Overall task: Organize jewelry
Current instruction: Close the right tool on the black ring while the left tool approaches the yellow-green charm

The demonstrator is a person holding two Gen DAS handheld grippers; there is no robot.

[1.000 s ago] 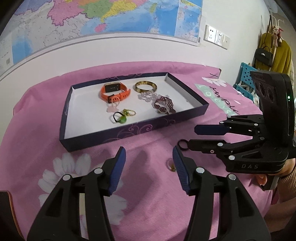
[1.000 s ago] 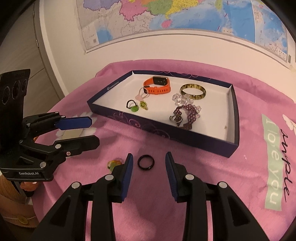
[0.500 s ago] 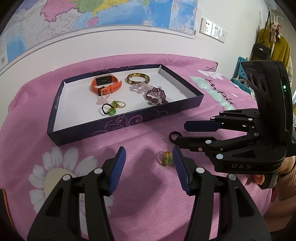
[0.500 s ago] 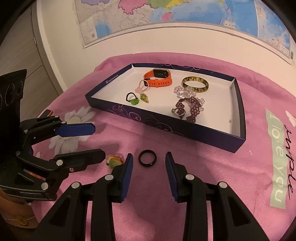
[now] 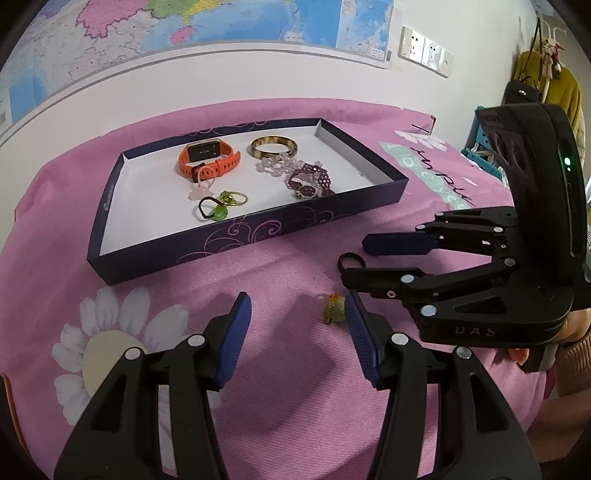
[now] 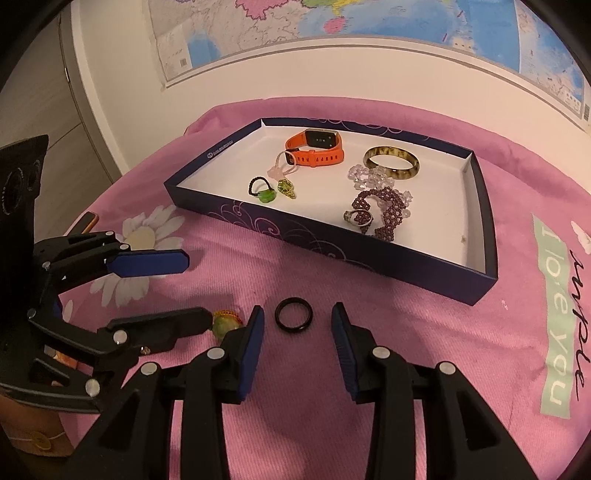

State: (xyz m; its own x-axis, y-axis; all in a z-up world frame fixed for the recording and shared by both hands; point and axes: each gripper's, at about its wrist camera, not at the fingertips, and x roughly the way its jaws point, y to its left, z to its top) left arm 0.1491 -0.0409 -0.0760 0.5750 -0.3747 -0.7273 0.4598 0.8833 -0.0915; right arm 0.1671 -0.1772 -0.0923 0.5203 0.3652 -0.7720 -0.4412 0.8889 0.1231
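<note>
Black ring [image 6: 294, 319] lay on the pink cloth [image 6: 424, 332] between the wide-open, empty right claw [image 6: 297, 325]. Left claw [image 5: 298, 314], equally open, empty, had the green-yellow ring [image 5: 333, 312] just inside its right finger.

Wall map [image 5: 229, 22], wall sockets [image 5: 424, 50], pink floral tablecloth [image 6: 406, 332], hanging yellow coat [image 5: 561, 96]

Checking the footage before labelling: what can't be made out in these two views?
- Green ring: right view, partly behind left gripper's finger.
- Black ring: left view, partly behind right gripper's finger.
- Box logo: too small to read.
</note>
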